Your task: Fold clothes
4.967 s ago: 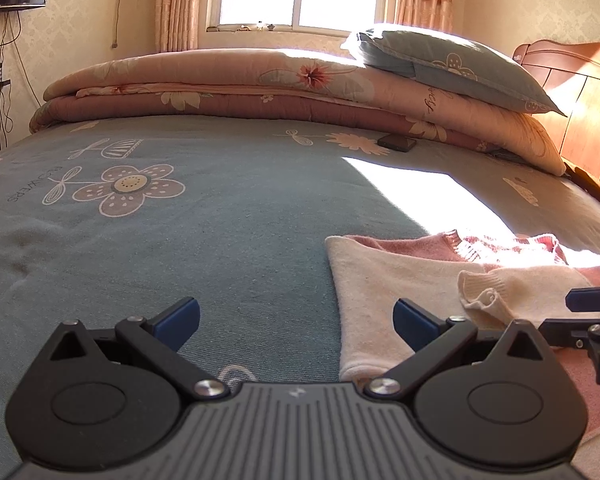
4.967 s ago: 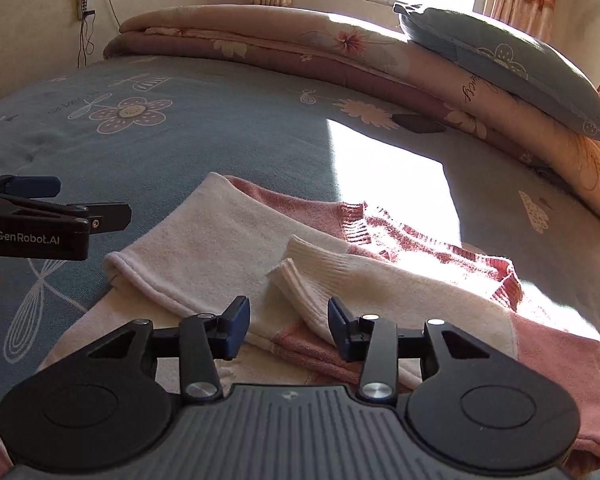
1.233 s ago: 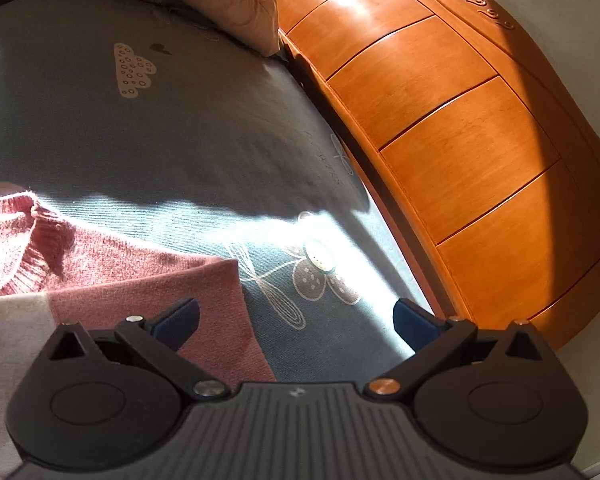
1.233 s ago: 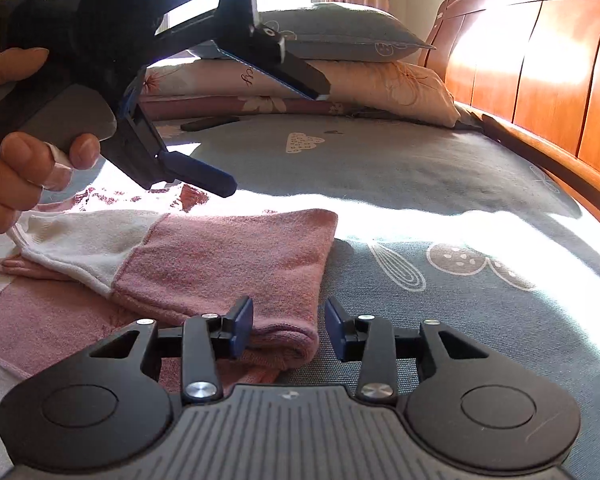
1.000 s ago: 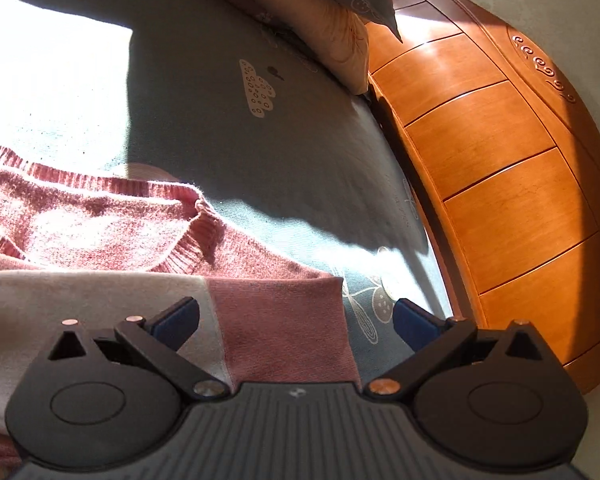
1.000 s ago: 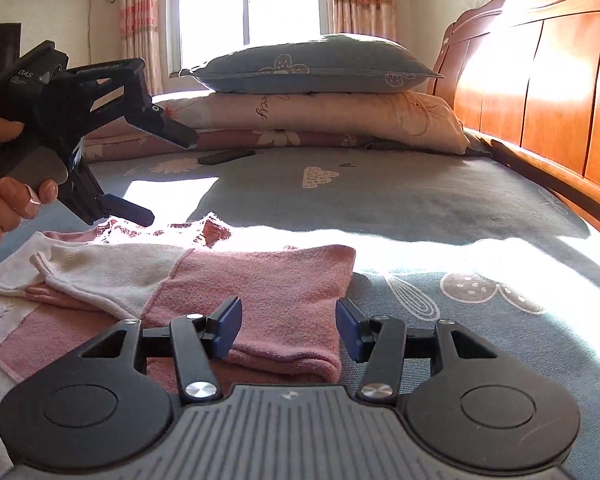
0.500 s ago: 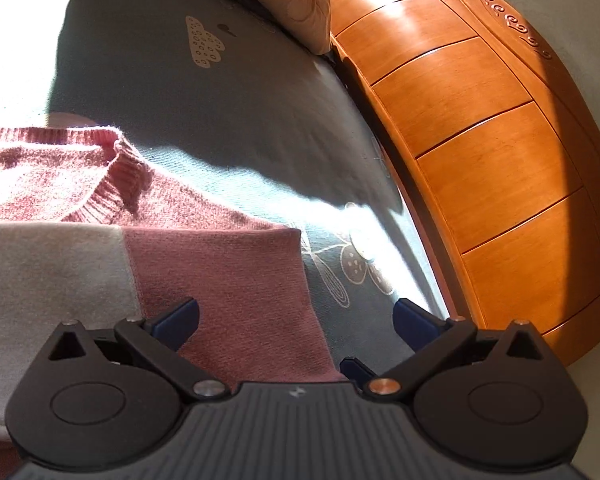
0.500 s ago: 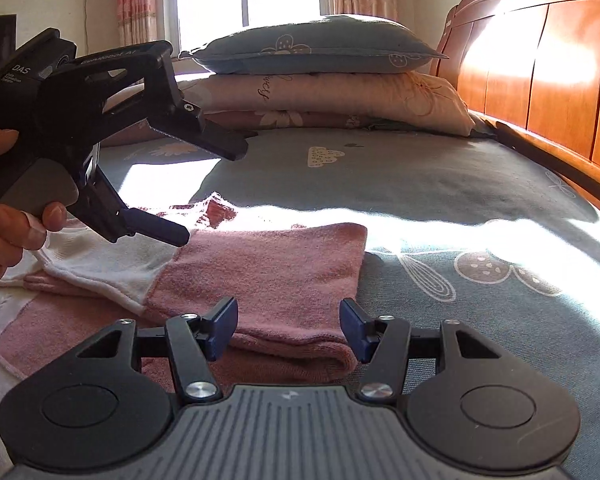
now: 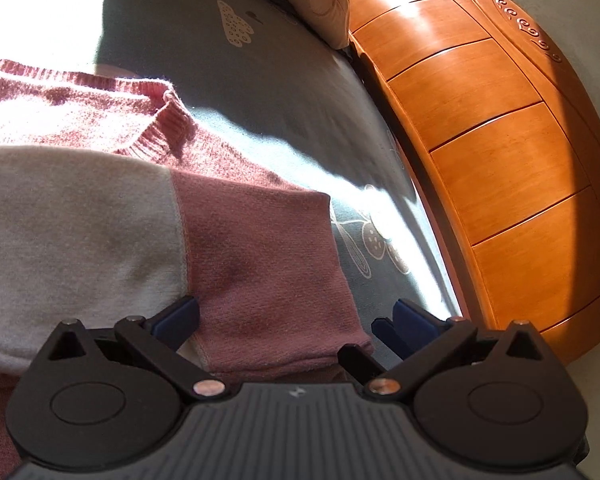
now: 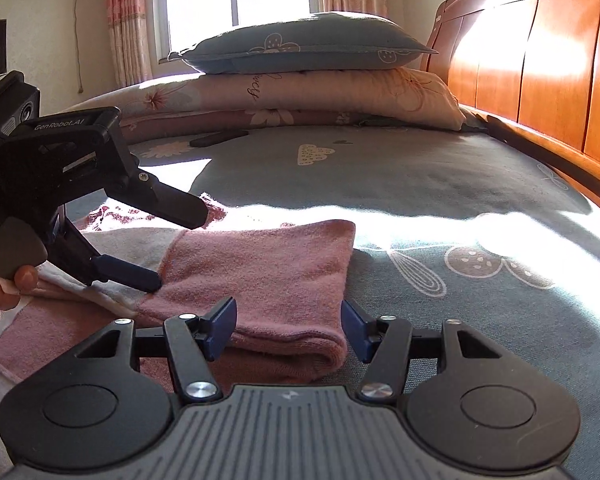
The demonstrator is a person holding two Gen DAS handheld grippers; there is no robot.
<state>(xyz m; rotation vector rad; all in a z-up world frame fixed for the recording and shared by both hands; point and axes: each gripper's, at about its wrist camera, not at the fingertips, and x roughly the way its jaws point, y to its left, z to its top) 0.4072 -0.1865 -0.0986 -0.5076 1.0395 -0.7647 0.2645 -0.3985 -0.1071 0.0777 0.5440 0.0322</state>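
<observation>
Right wrist view: your right gripper [image 10: 288, 330] & left gripper [image 10: 168, 248] are both spread wide over the sweater [image 10: 268, 276] on the bed [image 10: 440, 200]; grab both layers at near edge, keep level.

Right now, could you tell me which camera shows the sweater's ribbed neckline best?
The left wrist view: it looks down on the ribbed neckline, sunlit and unobstructed. In the right wrist view only a bright sliver of it shows behind the left gripper.

"GenRobot.AI" is printed in white on the left gripper [image 10: 168, 240] body. Beside it, letters "DAS" show, cut off. Script on the folded quilt [image 10: 300, 92] is unreadable.
</observation>
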